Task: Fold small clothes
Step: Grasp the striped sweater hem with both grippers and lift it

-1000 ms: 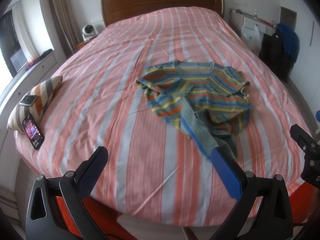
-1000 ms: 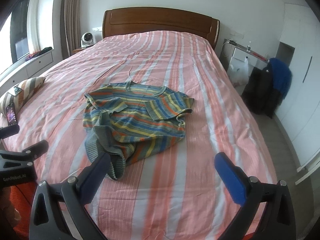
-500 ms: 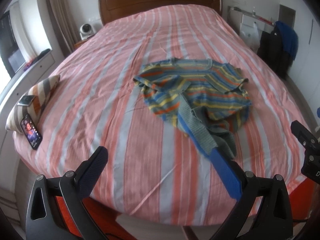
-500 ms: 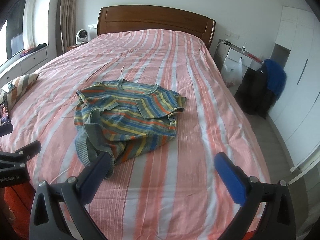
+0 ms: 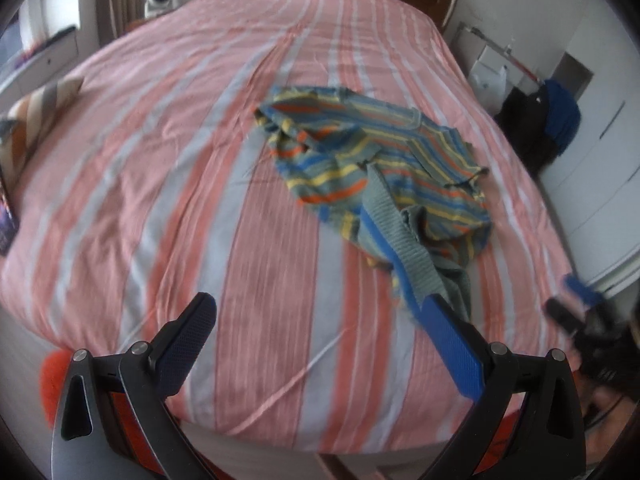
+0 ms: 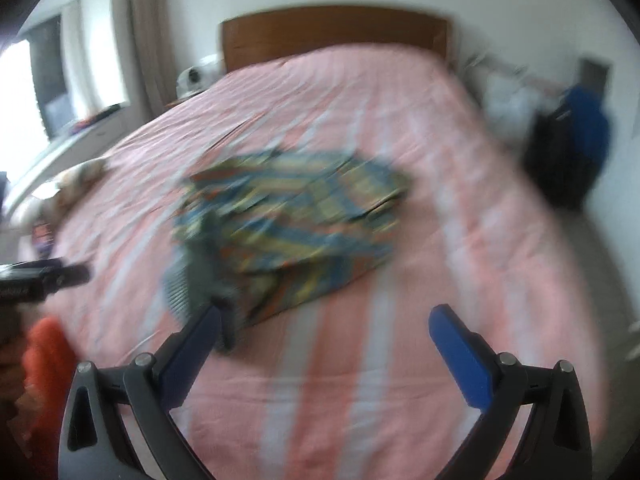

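Note:
A small striped sweater (image 5: 376, 168), blue, yellow, orange and grey-green, lies crumpled on the pink striped bed (image 5: 160, 160). Its ribbed grey hem (image 5: 404, 248) trails toward the near edge. My left gripper (image 5: 316, 312) is open and empty above the bed's near edge, left of the hem. My right gripper (image 6: 324, 320) is open and empty near the sweater (image 6: 288, 216), its left finger close to the hem; this view is blurred. The right gripper also shows in the left wrist view (image 5: 576, 308), and the left one in the right wrist view (image 6: 44, 276).
A striped cushion (image 5: 36, 108) and a phone (image 5: 6, 216) lie at the bed's left edge. A wooden headboard (image 6: 332, 36) stands at the far end. A dark bag with a blue garment (image 5: 548, 124) and white cupboards (image 5: 600, 184) stand to the right.
Both grippers have moved forward toward the bed and sweater and swung; the views have shifted and blurred. The sweater has not moved. Both stay open.

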Demonstrator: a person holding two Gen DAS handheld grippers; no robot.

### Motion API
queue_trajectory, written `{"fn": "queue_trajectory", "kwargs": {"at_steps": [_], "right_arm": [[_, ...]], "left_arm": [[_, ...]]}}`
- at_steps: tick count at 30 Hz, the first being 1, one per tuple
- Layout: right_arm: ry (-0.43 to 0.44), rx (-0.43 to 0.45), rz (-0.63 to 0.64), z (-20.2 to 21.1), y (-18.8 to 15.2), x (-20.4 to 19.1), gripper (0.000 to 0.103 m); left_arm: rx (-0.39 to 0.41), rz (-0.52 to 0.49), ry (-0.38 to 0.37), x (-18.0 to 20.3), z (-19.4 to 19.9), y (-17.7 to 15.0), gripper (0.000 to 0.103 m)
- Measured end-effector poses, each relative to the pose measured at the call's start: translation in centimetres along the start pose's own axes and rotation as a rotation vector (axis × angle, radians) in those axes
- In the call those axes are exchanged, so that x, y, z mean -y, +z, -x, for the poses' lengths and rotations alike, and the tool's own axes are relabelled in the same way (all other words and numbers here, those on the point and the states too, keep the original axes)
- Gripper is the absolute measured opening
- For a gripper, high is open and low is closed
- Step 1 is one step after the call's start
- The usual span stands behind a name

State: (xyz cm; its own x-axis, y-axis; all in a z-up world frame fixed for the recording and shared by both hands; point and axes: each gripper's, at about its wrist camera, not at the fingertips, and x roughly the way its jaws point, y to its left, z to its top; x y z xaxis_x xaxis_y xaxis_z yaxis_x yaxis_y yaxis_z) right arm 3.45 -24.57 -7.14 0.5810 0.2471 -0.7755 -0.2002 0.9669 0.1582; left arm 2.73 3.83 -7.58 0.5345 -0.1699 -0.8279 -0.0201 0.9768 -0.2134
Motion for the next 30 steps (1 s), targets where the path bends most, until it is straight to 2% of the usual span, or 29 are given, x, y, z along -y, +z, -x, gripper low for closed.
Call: {"fn": "queue_trajectory", "kwargs": {"at_steps": [1, 4, 7, 8, 9, 10, 15, 19, 22, 23, 24, 27, 30], "right_arm": [[0.085, -0.013, 0.011, -1.2, 0.0, -0.9, 0.102], [0.153, -0.031, 0.097, -4.1, 0.4, -3.6, 0.091], [0.059, -0.093, 0.060, -8.7, 0.8, -3.3, 0.082], [0.075, -0.142, 0.034, -10.2, 0.6, -2.8, 0.065], [0.128, -0.194, -0.003, -11.3, 0.2, -2.2, 0.024], [0.190, -0.233, -0.058, -11.8, -0.5, -1.5, 0.002], [0.230, -0.244, -0.092, -6.0, -4.2, -0.7, 0.004], [0.169, -0.397, -0.171, -4.8, -9.5, 0.8, 0.003], [0.132, -0.421, -0.295, -4.3, -11.1, 3.6, 0.007], [0.119, -0.396, -0.332, -3.8, -10.9, 4.6, 0.015], [0.110, -0.361, -0.353, -3.3, -10.3, 5.4, 0.030], [0.074, -0.253, -0.332, -1.9, -7.7, 6.4, 0.056], [0.158, -0.222, -0.314, -2.5, -6.1, 6.0, 0.066]], "left_arm": [[-0.002, 0.008, 0.009, -0.2, -0.1, 0.0, 0.102], [-0.005, 0.023, 0.043, -0.7, -0.2, -0.3, 0.102], [-0.003, 0.029, 0.055, -1.4, 0.0, -0.4, 0.102], [0.000, 0.028, 0.062, -1.8, 0.1, -0.5, 0.102], [0.002, 0.026, 0.068, -2.1, 0.2, -0.6, 0.102], [0.003, 0.025, 0.078, -2.5, 0.2, -0.8, 0.102], [0.009, 0.033, 0.103, -4.3, 0.2, -1.7, 0.102], [-0.014, 0.009, 0.107, -4.2, -1.0, -2.4, 0.102], [-0.036, 0.003, 0.084, -3.8, -1.6, -2.5, 0.102], [-0.034, 0.000, 0.073, -3.7, -1.7, -2.5, 0.102], [-0.031, -0.002, 0.063, -3.5, -1.8, -2.2, 0.102], [-0.005, -0.025, -0.014, -2.7, -2.5, -0.2, 0.102], [0.002, -0.019, -0.076, -3.0, -4.9, 2.6, 0.102]]}}
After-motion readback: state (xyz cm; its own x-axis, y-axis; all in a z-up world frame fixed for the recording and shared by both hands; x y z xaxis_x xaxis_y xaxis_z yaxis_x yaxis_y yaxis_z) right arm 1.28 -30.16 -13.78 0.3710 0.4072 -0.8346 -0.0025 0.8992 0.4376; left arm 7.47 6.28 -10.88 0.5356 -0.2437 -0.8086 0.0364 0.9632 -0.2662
